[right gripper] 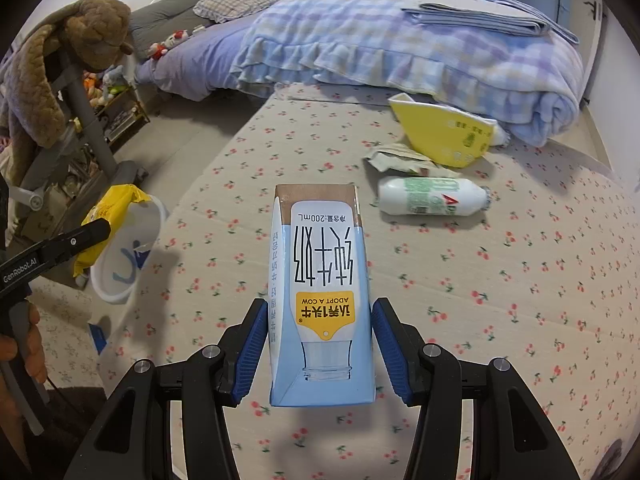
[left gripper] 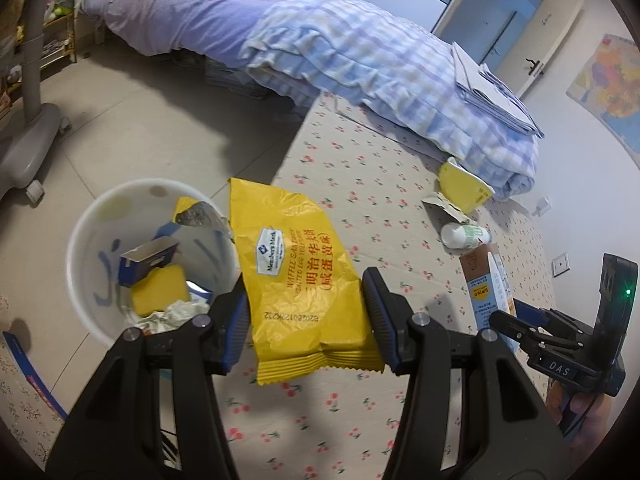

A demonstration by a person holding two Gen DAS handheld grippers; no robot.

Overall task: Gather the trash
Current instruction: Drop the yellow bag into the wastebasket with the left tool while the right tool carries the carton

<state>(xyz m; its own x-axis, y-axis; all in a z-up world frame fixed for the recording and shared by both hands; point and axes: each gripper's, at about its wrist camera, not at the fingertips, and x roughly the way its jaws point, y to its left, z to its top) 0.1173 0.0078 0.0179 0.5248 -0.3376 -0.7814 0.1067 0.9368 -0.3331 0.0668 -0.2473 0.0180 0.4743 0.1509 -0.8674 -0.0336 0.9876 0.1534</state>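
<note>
My left gripper is shut on a yellow waffle snack bag and holds it above the mat, just right of the white trash bin. The bin holds a blue box, a yellow packet and crumpled paper. My right gripper is shut on a blue and white 200 mL milk carton, held above the mat; the carton also shows in the left wrist view. On the mat lie a white bottle, a yellow paper cup piece and torn cardboard.
The cherry-print mat covers the floor beside the bed with its checked blanket. A grey stand with wheels is at the left. A blue flat box lies near the bin.
</note>
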